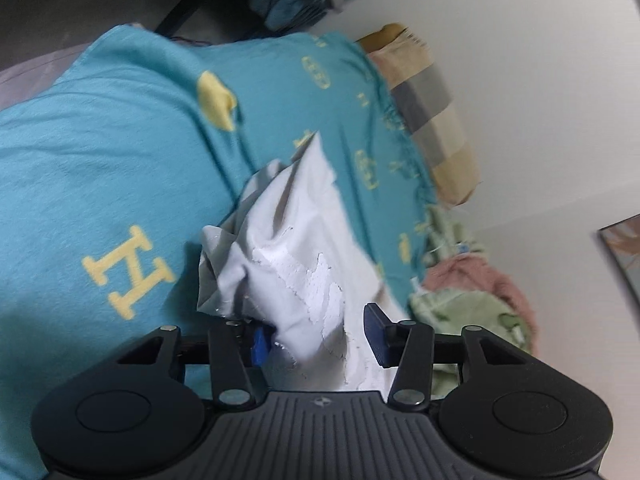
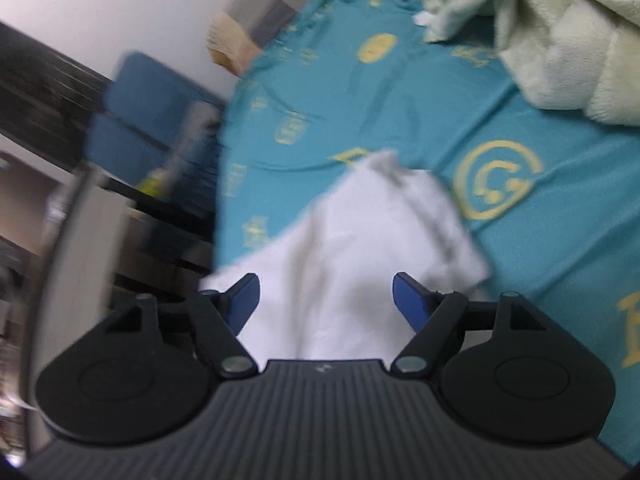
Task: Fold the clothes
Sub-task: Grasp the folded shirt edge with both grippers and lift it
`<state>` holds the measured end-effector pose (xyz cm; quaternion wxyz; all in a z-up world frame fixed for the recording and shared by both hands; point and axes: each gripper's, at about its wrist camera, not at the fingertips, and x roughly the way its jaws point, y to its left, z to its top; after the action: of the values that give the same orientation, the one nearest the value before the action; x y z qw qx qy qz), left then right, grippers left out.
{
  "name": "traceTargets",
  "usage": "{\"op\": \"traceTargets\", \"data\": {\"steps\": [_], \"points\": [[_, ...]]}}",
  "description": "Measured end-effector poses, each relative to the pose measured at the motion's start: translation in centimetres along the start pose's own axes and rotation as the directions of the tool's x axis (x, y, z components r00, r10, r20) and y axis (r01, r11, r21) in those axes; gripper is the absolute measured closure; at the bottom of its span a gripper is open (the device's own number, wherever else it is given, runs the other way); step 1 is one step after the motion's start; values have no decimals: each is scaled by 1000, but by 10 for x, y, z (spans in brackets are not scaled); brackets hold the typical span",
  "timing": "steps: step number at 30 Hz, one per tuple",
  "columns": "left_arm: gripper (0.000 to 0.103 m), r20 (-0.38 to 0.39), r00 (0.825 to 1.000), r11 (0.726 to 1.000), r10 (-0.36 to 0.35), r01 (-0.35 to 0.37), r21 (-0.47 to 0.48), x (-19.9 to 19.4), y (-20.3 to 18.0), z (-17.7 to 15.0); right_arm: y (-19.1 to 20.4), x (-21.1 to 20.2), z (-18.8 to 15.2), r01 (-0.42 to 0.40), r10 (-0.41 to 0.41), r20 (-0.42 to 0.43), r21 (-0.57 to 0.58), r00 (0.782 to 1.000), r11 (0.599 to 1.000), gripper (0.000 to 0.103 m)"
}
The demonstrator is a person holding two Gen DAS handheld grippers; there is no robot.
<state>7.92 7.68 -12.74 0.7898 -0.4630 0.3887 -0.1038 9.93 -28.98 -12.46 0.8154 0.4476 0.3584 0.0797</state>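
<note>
White garment (image 1: pixel 296 256) crumpled on a teal bedsheet (image 1: pixel 100 168) printed with yellow letters and emblems, lying between the fingers of both grippers. Left wrist view: left gripper (image 1: pixel 320 340) with blue pads spread apart, cloth bunched between them and covering most of the left pad; whether the pads pinch it cannot be told. At far right, a checked pillow (image 1: pixel 432 116) against the wall, with green and pink clothes (image 1: pixel 472 300) nearer. Right wrist view, blurred: right gripper (image 2: pixel 326 300) with jaws wide apart, garment lying loose between them; pale fleece heap (image 2: pixel 560 28) at far right.
</note>
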Motion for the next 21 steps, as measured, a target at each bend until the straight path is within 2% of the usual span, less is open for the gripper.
{"op": "traceTargets", "data": {"steps": [1, 4, 6, 10, 16, 18, 21], "points": [[53, 4, 1000, 1000, -5, 5, -2, 1, -1, -1, 4, -4, -2, -52, 52, -11, 15, 999, 999, 27], [45, -31, 997, 997, 67, -68, -24, 10, 4, -6, 14, -6, -17, -158, 162, -84, 55, 983, 986, 27], [40, -61, 995, 993, 77, -83, -89, 16, 17, -9, 15, -2, -31, -186, 198, -134, 97, 971, 978, 27], [41, -64, 996, 985, 56, -66, -160, 25, 26, -8, 7, 8, -50, -218, 268, -192, 245, 944, 945, 27], [79, -5, 1000, 990, 11, -11, -141, 24, 16, -1, -6, 39, -76, -183, 321, -271, 431, 908, 883, 27], [83, 15, 1000, 993, -12, 14, -115, 22, 10, 1, -15, 49, -85, -149, 313, -269, 494, 911, 857, 27], [84, 32, 999, 995, -38, 40, -90, 21, 2, 1, -30, 51, -89, -92, 251, -223, 550, 942, 830, 27]]}}
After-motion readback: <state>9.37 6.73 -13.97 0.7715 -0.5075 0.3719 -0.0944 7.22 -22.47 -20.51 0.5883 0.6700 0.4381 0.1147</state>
